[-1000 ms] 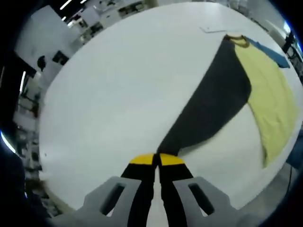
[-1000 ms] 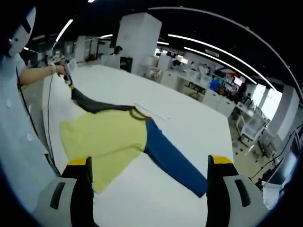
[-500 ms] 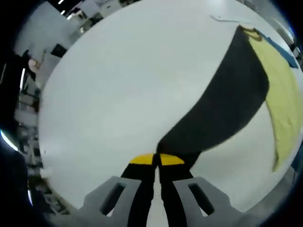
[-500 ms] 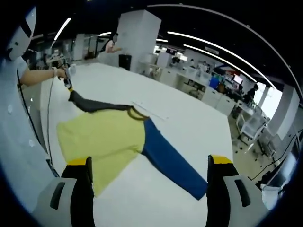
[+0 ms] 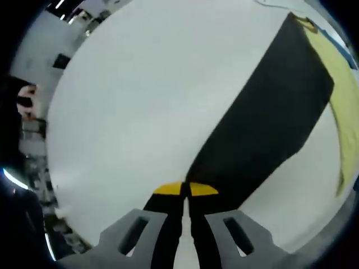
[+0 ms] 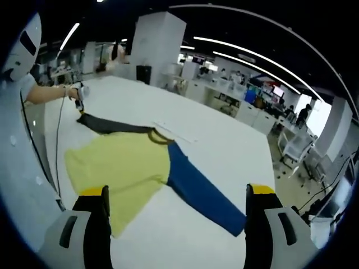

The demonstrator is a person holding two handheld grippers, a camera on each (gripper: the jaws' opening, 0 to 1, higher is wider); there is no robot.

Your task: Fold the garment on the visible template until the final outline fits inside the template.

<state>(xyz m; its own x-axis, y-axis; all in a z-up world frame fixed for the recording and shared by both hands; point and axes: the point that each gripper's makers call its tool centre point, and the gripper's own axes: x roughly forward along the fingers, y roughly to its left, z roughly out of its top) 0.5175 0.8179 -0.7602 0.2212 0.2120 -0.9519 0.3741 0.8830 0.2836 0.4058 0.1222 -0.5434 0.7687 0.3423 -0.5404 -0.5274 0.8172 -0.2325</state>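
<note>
Item: long-sleeved garment (image 6: pixel 126 165), yellow body, one dark grey sleeve (image 6: pixel 106 125), one blue sleeve (image 6: pixel 202 193), brownish-yellow neck band (image 6: pixel 160 136). Lies spread flat on a large white table (image 6: pixel 224 151); in the right gripper view the grey sleeve runs out to the far left, the blue sleeve to the near right, the neck toward the far side. A thin pale strip (image 6: pixel 176 130), possibly an edge of the template, lies on the table just beyond the neck; its nature cannot be told.

Left gripper (image 5: pixel 185 189): yellow-tipped jaws pressed together, clamped on the cuff end of the grey sleeve (image 5: pixel 269 129). In its own view the sleeve stretches away from the jaw tips toward the far right, widening up to the neck band (image 5: pixel 303 22), with the yellow body (image 5: pixel 339 106) along the right edge. In the right gripper view this gripper (image 6: pixel 79 105) appears at the far left of the table, held in the person's hand (image 6: pixel 72 91), at the sleeve's end.

Right gripper (image 6: pixel 176 193): jaws wide apart, holding nothing, above the near edge of the table, the garment's hem and blue sleeve seen between them.

Surroundings: open office hall with ceiling strip lights (image 6: pixel 247 50), a white pillar (image 6: pixel 154 42), desks and chairs (image 6: pixel 291 151) to the right.
</note>
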